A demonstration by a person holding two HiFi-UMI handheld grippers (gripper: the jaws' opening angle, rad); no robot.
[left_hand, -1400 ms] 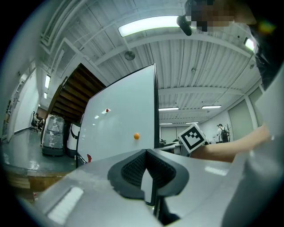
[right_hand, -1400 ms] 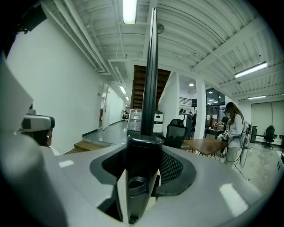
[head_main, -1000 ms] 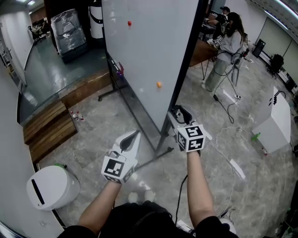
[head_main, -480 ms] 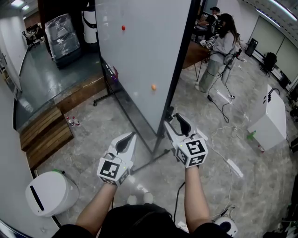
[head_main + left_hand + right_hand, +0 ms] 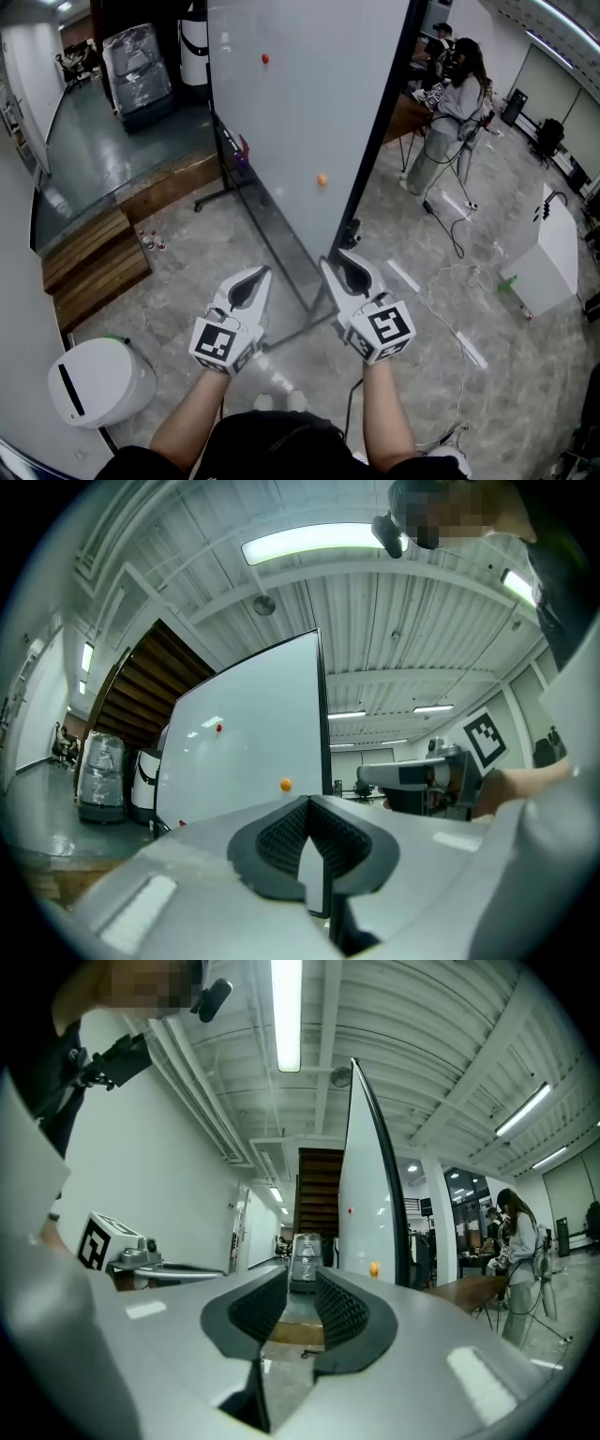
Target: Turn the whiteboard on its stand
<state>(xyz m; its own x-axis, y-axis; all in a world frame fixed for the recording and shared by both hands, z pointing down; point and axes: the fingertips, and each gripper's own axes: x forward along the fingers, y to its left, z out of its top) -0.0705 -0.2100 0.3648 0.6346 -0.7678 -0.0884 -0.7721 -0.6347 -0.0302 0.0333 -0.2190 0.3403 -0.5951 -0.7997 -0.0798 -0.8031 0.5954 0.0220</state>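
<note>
The whiteboard (image 5: 300,103) stands tall on its stand, its white face with a red and an orange magnet turned left and its black side frame (image 5: 382,122) towards me. My right gripper (image 5: 342,267) hangs just below and in front of the frame's lower corner, not touching it. Its jaws are closing with nothing between them (image 5: 302,1279). My left gripper (image 5: 255,277) is held beside it to the left, shut and empty (image 5: 307,803), apart from the board. The whiteboard (image 5: 244,752) also shows in the left gripper view and the whiteboard (image 5: 366,1204) edge-on in the right gripper view.
The stand's black foot (image 5: 291,326) runs along the floor between my grippers. A white round bin (image 5: 98,380) sits at lower left and wooden steps (image 5: 94,258) to the left. People (image 5: 455,94) stand behind the board at right, with cables (image 5: 450,272) and a white cabinet (image 5: 553,253) nearby.
My right gripper has come off the board's black frame, drawn back towards me, and its jaws have narrowed. The left gripper has barely moved.
</note>
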